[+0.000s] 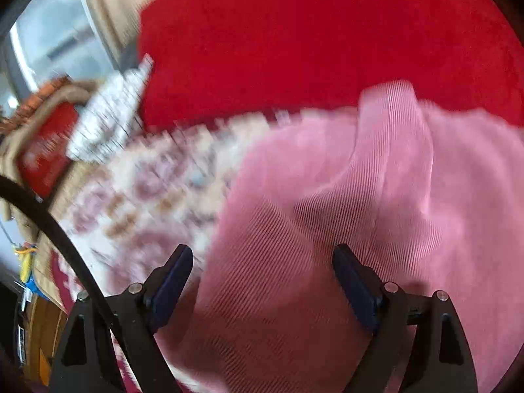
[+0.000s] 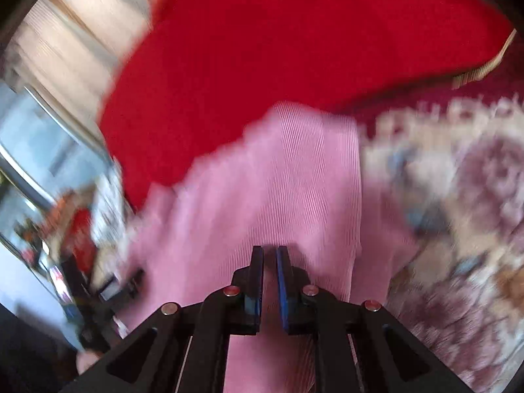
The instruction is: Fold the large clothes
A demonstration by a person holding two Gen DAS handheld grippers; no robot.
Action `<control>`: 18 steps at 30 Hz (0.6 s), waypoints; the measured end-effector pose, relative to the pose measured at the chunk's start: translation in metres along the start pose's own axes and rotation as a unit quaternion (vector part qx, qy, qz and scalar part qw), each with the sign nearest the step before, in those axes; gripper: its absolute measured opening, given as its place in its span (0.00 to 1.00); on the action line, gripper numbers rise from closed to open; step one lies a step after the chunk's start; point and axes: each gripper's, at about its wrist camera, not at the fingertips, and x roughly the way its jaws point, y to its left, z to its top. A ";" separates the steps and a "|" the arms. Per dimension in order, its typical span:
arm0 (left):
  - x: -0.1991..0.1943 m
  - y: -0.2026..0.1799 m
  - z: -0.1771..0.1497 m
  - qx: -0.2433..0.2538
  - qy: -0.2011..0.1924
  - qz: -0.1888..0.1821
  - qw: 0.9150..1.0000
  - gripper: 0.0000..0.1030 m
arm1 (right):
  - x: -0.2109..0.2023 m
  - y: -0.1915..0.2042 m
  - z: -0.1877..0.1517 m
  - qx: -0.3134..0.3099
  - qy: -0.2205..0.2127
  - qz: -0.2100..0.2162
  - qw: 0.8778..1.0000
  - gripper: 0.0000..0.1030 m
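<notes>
Pink ribbed garment (image 1: 376, 196) fills the lower right of the left wrist view and the centre of the right wrist view, spread over a patterned rug (image 1: 157, 190) with a red blanket (image 1: 311, 32) beyond it toward the top of both frames. In the right wrist view a long band of the cloth runs from the bottom centre up toward the upper middle, so its long axis lies roughly along the line the fingers point. The right gripper (image 2: 269, 255) has its jaws almost together, with pink cloth appearing to pass between them, so it seems to hold a fold of the garment. The left gripper (image 1: 262, 255) stands wide apart and grips nothing; the garment's left edge lies between its fingers, just under them. The left one therefore looks placed to take that edge next.
</notes>
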 end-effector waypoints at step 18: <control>-0.054 -0.015 0.010 0.001 -0.111 -0.131 0.985 0.85 | -0.060 -0.073 0.004 0.100 -0.047 0.077 0.991 0.86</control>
